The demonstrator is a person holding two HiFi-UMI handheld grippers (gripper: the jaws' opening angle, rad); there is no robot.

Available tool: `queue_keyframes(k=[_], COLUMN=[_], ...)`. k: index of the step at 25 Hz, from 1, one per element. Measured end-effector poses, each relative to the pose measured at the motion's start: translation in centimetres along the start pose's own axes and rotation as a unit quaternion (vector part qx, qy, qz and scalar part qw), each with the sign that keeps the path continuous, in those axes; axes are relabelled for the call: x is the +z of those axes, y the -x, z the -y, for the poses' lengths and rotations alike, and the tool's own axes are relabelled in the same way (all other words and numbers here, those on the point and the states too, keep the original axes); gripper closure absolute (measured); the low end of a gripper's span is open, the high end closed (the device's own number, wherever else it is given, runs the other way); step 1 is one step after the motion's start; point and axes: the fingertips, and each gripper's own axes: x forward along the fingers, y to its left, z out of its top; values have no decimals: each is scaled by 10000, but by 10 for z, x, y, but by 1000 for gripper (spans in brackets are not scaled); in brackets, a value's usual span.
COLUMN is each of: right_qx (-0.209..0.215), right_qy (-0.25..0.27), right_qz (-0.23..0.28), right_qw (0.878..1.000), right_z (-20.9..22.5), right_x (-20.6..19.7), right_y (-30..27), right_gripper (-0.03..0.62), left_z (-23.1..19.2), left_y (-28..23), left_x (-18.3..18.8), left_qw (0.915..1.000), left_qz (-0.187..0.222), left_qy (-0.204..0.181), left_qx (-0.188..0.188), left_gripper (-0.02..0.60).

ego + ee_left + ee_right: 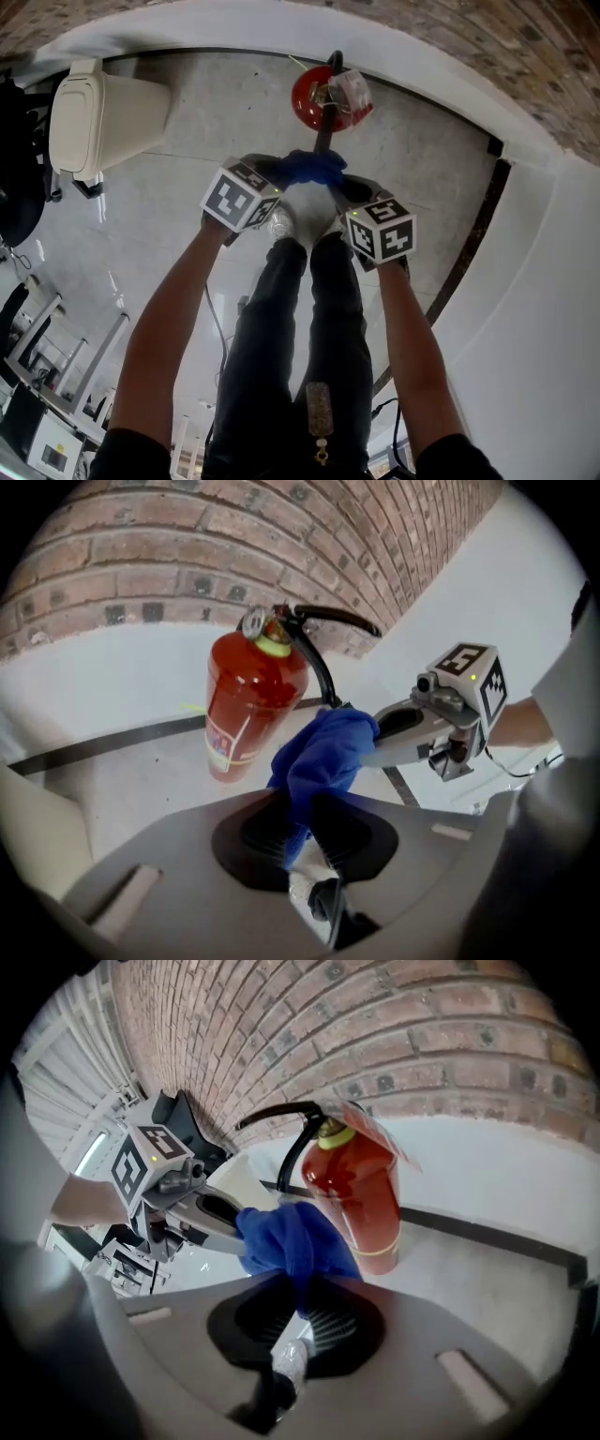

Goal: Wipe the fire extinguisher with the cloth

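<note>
While L gripper [279,174], R gripper [345,186] clamp cloth [314,168], arms [161,328] outstretched downward

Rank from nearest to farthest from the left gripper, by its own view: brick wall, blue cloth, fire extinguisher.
1. Blue cloth: clamped in the left gripper, centre.
2. Fire extinguisher: just beyond, left.
3. Brick wall: behind, top.
</note>
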Motion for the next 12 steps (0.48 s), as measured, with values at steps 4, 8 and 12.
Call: queue_keyframes(k=[4,8,12], right_qx=[-184,-352,-399], right_qy=[-101,-249,-485], right_qz=[-142,388,963], right_qw=[9997,9983,9934], right_z=[20,42,52], right_x=[-14,32,82], right_y=[-1,1,10], right_gripper=[571,571,571], left_z=[-14,-35,-53], left_y=[-2,4,20], left_x=[-19,31,78], left_qw=[9996,9984,9938], left_qz=[-270,393,882], left_qy=[5,173,362], left_qx=[117,370,575], left_gripper=[528,528,528])
